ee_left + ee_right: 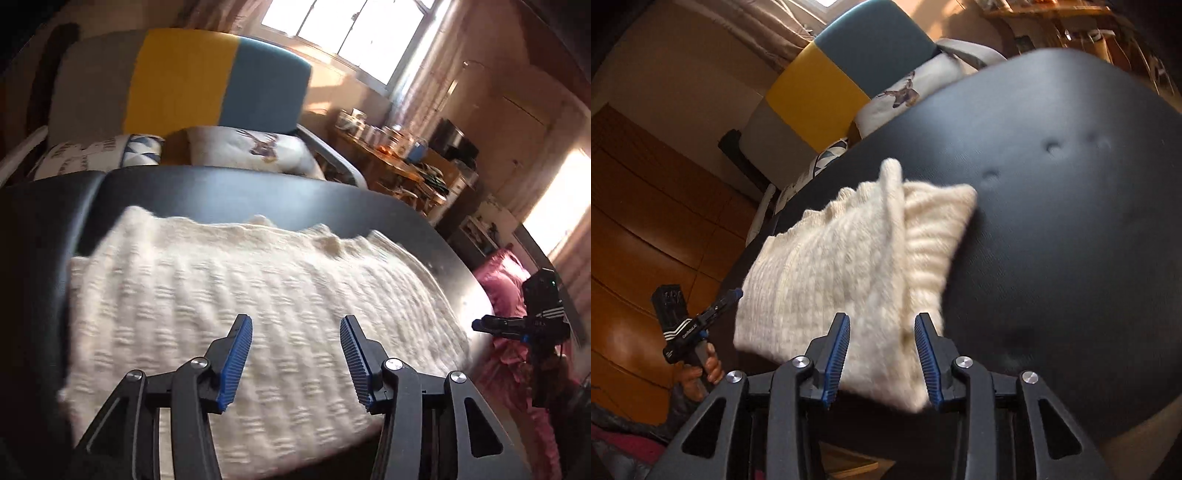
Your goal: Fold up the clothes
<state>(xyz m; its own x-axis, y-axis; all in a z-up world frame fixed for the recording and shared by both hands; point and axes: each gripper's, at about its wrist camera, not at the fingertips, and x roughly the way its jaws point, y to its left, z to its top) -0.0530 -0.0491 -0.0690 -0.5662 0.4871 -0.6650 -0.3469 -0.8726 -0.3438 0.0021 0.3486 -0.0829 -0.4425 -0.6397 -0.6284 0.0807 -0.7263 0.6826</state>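
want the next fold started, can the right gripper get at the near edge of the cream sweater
Probably yes: the right gripper has its jaws open right at the cream sweater edge on the black table, with nothing between.

1 cream knitted sweater (236, 291) lies folded on 1 black table (229, 192). 2 grippers show: the left gripper (295, 360) and the right gripper (882, 360), each with 2 blue-padded fingers. 2 pillows (251, 147) sit on 1 sofa (184, 77). 1 pink cloth (506, 277).
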